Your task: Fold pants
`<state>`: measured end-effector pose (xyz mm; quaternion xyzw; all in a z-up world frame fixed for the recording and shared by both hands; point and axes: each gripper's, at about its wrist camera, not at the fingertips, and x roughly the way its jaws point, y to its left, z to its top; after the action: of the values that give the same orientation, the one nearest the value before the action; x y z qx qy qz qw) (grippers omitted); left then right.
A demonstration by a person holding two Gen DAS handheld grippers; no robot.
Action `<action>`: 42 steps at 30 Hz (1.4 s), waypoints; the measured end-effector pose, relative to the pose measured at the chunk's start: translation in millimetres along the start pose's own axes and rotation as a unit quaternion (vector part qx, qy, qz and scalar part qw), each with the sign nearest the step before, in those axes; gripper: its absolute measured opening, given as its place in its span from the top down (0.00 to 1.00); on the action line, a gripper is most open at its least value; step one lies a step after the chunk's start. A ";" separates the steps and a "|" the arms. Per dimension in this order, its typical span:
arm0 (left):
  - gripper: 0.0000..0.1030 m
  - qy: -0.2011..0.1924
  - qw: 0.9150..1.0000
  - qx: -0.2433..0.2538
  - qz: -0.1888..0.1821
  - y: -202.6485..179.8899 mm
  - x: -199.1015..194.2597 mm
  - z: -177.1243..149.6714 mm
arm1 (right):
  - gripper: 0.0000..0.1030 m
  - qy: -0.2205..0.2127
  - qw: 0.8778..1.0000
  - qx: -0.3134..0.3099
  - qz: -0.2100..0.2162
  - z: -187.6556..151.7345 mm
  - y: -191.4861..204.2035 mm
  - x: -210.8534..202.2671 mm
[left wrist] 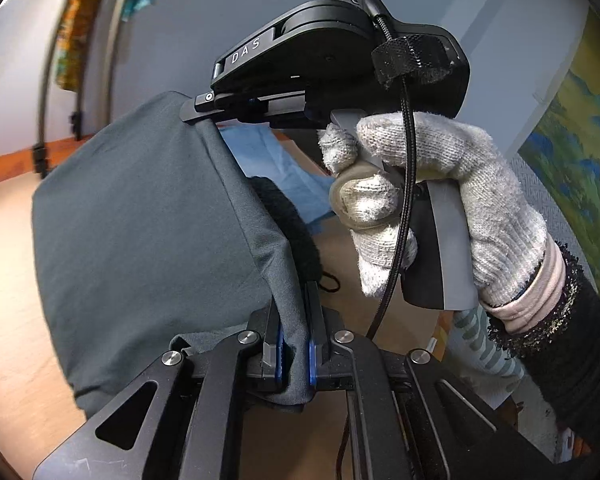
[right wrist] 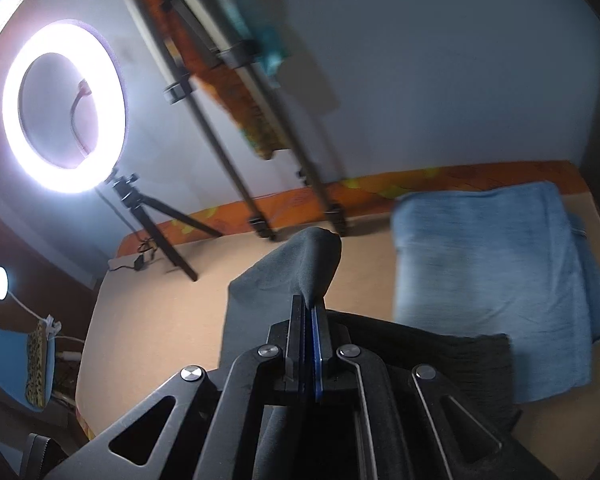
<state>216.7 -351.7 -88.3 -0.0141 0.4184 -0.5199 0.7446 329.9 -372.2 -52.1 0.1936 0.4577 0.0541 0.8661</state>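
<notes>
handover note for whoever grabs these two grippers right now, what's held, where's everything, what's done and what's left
Left gripper: shut on an edge of the dark grey pants, cloth pinched between the blue pads.
Right gripper: shut on another edge of the same pants; a gloved hand holds it.
The pants hang lifted between both grippers above the tan table.
A folded light blue cloth lies on the table's far right, a black garment next to it.
Done: both edges gripped and raised.
Left: lay the pants down folded, release, probably smooth them.
</notes>
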 end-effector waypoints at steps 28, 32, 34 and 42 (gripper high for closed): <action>0.94 0.054 0.998 0.022 -0.025 -3.4 83.5 12.6 | 1.00 0.003 0.997 0.066 -0.034 -19.0 -132.2 3.8; 0.84 0.060 0.997 0.040 -0.027 -7.8 75.7 6.0 | 1.00 0.006 0.997 0.068 -0.035 -19.5 -134.8 5.8; 0.82 0.064 0.996 0.048 -0.027 -9.5 71.8 2.6 | 0.94 0.004 0.997 0.065 -0.043 -18.6 -134.0 2.7; 0.59 0.072 0.995 0.064 -0.040 -5.2 26.7 -8.1 | 0.60 -0.051 0.995 0.050 -0.074 -17.6 -122.7 -39.4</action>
<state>210.4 -371.8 -107.5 0.0539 0.4357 -0.5750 0.6904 282.7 -490.6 -77.8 0.2049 0.4277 -0.0428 0.8793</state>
